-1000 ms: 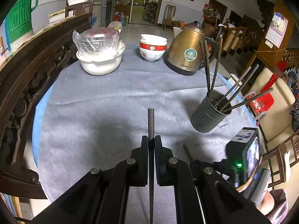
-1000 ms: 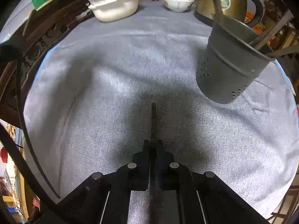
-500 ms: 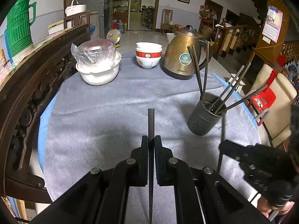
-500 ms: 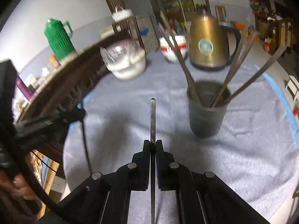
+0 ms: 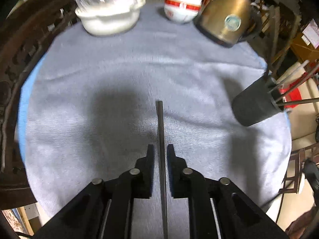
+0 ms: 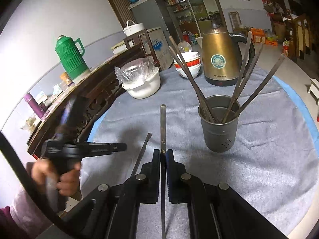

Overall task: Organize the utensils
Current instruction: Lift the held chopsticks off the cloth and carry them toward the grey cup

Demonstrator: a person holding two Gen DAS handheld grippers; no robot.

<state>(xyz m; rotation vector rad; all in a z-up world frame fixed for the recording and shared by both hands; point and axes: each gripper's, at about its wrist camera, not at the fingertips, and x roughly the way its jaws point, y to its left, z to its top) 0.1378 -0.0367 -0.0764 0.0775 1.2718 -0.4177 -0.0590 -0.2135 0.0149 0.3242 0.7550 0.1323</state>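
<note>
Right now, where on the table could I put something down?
The middle of the grey cloth is bare, between the white pot and the holder. The far edge is crowded: pot, bowls, kettle. Chopsticks fan out above the holder.

The left gripper [image 5: 160, 151] has its jaws a little apart, with a narrow gap on each side of the thin rod between them. The right gripper [image 6: 163, 153] has its jaws pressed together. The person's left hand [image 6: 53, 176] grips the left gripper's handle.
</note>
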